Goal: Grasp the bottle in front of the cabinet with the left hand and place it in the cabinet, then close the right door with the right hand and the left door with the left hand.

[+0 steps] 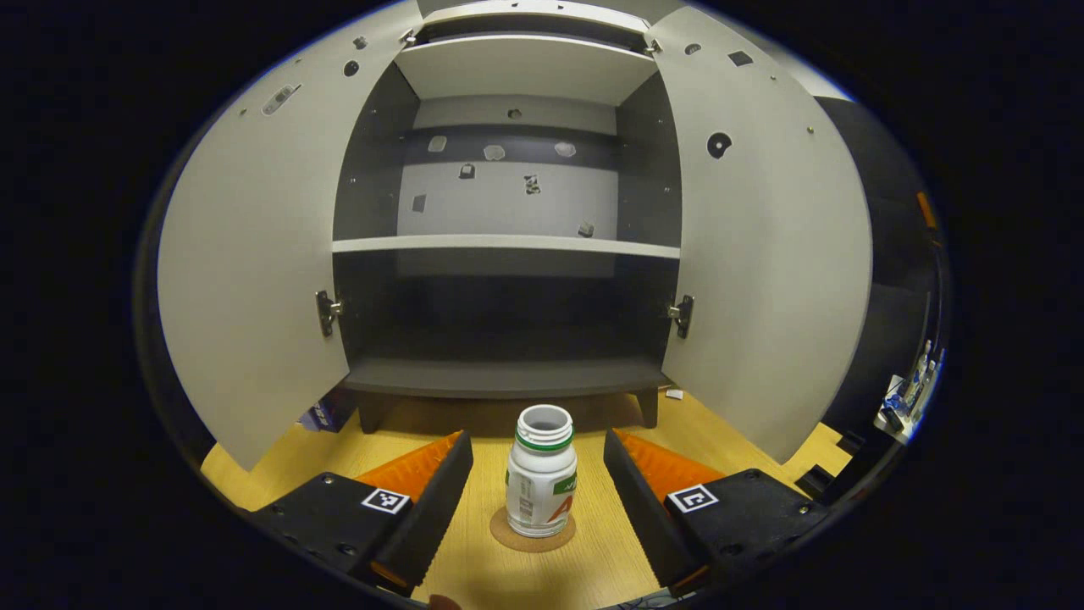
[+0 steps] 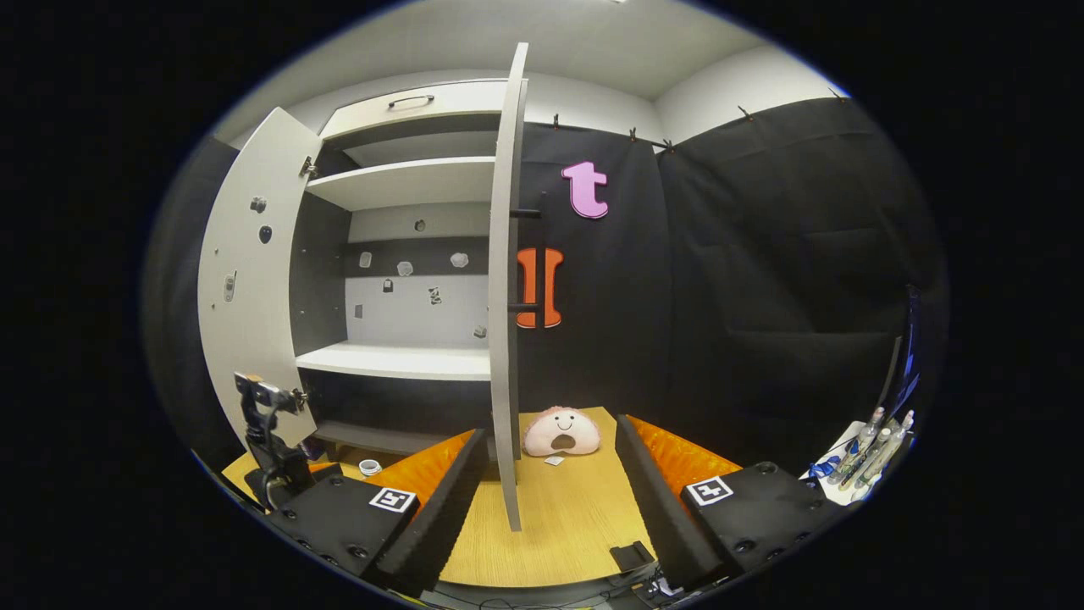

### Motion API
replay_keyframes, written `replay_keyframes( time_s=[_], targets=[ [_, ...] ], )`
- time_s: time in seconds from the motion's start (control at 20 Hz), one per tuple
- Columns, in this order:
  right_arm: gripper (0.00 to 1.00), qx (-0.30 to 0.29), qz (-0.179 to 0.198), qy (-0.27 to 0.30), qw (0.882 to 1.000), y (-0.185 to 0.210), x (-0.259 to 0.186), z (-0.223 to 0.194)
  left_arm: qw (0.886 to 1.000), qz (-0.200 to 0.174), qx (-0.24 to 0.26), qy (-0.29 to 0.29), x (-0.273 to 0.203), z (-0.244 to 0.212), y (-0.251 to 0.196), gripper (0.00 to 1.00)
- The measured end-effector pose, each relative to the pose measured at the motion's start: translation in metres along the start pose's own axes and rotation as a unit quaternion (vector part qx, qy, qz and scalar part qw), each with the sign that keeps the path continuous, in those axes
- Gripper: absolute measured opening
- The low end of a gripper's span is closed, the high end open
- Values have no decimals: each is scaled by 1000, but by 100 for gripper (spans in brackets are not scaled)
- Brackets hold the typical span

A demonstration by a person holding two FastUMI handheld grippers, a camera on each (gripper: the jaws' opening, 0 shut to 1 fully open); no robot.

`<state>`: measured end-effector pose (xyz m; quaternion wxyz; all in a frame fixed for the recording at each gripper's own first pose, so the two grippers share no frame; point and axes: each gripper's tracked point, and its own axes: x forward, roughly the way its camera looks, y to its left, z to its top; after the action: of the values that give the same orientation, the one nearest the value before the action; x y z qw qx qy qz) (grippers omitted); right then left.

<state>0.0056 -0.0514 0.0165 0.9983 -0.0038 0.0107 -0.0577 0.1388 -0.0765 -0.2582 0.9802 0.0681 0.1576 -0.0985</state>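
Left gripper view, left gripper (image 1: 539, 487) spread wide, straddling upright bottle (image 1: 541, 474)

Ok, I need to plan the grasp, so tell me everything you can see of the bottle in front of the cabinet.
The bottle is a small white plastic-looking jar with a wide open mouth, no cap, a green ring under its threaded neck and a printed label round its body. It stands upright on a round cork-like coaster on the wooden table, in front of the open cabinet. It sits between the fingers of the left gripper, which are spread and not touching it.
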Motion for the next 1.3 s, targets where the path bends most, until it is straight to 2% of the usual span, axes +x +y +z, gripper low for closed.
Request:
replay_keyframes(
  time_s=[0.25,0.45,0.5,0.55,0.65,1.0,1.3],
  targets=[
    [99,-10,-21,11,1000,-16,5,-4,999,0,-7,48,30,-47,1,96],
    [99,-15,-30,20,999,-23,13,-9,998,-6,-14,69,39,-59,-3,95],
    [100,-14,-30,22,999,-24,16,-11,998,-5,-12,66,39,-53,-3,90],
    [100,-12,-28,24,999,-24,18,-13,998,-8,-13,68,39,-50,-3,73],
    [100,-7,-22,28,999,-24,25,-16,997,-12,-16,75,35,-36,-3,72],
    [100,1,-2,40,999,-26,48,-31,998,-24,-10,62,14,80,5,71],
    [100,-3,11,34,999,-30,63,-29,999,-52,-9,5,23,200,-1,71]
  ],
)
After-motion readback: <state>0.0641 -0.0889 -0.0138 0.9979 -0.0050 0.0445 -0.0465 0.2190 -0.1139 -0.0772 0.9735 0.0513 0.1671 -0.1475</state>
